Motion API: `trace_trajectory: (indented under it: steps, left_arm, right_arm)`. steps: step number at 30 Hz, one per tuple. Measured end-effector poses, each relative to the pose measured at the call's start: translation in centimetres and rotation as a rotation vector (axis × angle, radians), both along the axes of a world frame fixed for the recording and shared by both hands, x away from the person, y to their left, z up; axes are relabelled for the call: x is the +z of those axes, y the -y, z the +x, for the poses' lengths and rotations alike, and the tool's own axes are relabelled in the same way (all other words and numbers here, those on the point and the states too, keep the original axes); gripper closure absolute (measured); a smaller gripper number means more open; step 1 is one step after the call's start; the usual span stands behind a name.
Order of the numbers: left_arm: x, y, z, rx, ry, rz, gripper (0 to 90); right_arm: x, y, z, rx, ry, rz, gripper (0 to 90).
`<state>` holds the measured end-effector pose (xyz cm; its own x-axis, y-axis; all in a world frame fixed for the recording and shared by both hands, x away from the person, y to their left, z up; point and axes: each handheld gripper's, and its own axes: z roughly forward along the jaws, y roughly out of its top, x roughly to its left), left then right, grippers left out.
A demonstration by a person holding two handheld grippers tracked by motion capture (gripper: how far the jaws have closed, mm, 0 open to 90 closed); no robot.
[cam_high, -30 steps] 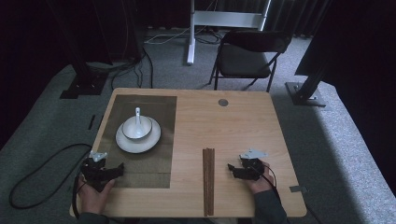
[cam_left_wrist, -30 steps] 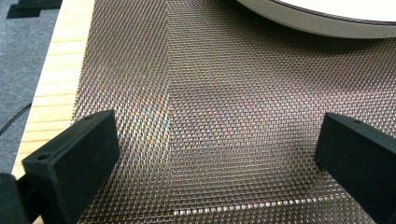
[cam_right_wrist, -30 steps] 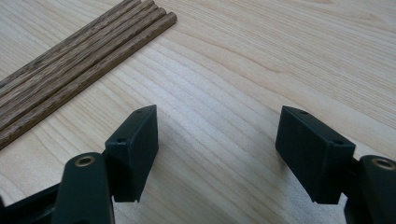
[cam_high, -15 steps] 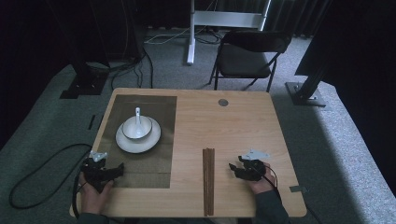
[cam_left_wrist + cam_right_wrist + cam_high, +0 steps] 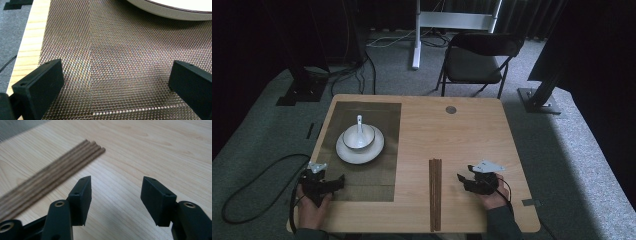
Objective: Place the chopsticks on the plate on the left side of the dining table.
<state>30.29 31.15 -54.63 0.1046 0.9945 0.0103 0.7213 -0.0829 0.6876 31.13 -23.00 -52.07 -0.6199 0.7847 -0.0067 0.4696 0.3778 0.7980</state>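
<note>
Bare table (image 5: pixel 472 135) lies around the right gripper (image 5: pixel 464 181), low and right of centre in the high view, jaws wide and empty after a brief flicker. The chopsticks (image 5: pixel 435 192) lie just left, long axis running up-frame from the near edge. The left gripper (image 5: pixel 337 182), wide open, hangs over the mat (image 5: pixel 382 170) at lower left.

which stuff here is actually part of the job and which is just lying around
In the job:
- chopsticks, lying beside the open right gripper
- woven mat under the open left gripper
- plate, bowl and spoon, likely part of the setting

Lying about:
- folding chair
- floor cables
- round grey disc on the table
</note>
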Motion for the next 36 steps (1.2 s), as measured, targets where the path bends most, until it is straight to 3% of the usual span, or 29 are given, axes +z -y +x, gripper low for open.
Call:
trace_trajectory:
  steps: [6,36]
  left_arm:
    - [0.0,0.0,0.0,0.0,0.0,0.0,0.2]
    - [0.0,0.0,0.0,0.0,0.0,0.0,0.2]
  right_arm:
    - [0.4,-0.2,-0.4,0.008,0.012,0.005,40.6]
    - [1.0,-3.2,-2.4,0.165,0.01,-0.006,42.5]
